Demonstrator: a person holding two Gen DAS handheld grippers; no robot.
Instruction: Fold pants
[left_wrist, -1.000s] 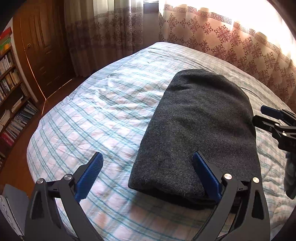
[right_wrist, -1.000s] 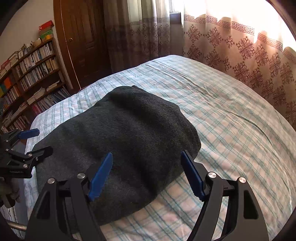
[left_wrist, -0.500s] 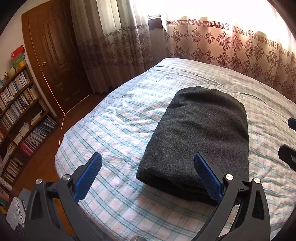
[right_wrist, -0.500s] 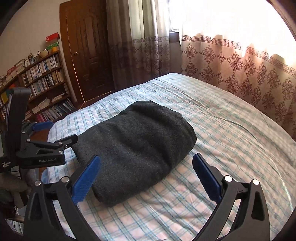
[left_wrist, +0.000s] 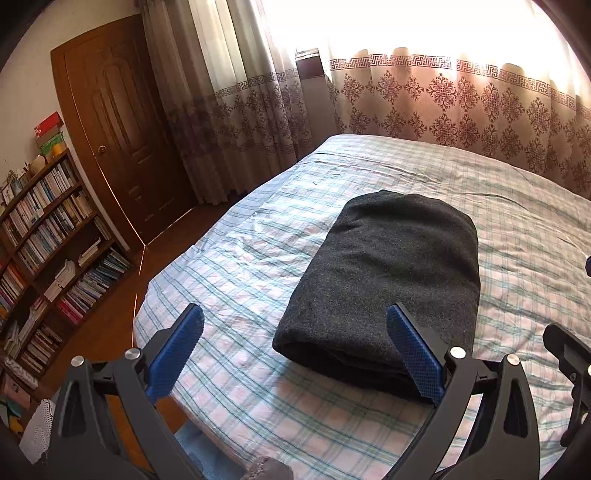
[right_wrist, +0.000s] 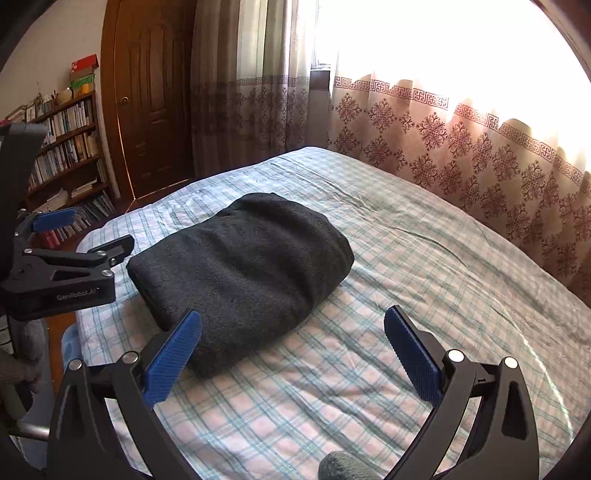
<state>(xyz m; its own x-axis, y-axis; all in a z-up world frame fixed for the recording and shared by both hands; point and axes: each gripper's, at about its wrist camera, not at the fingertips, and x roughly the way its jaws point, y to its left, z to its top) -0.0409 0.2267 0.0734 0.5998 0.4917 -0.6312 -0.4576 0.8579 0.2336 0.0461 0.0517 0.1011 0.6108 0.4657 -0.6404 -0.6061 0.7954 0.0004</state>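
The dark grey pants (left_wrist: 388, 273) lie folded into a thick rectangular bundle on the plaid bed sheet (left_wrist: 258, 266). They also show in the right wrist view (right_wrist: 243, 266). My left gripper (left_wrist: 295, 347) is open and empty, held back from the near end of the bundle. My right gripper (right_wrist: 291, 347) is open and empty, above the sheet near the bundle's near right corner. The left gripper also shows at the left edge of the right wrist view (right_wrist: 77, 240), open. Part of the right gripper shows at the right edge of the left wrist view (left_wrist: 569, 354).
The bed's left edge (left_wrist: 155, 295) drops to a wooden floor. A bookshelf (left_wrist: 48, 243) and a brown door (left_wrist: 122, 147) stand to the left. Patterned curtains (left_wrist: 461, 99) hang behind the bed along its far side.
Both grippers have pulled back and up from the folded pants. The bundle looks smaller and farther away and has not moved on the bed.
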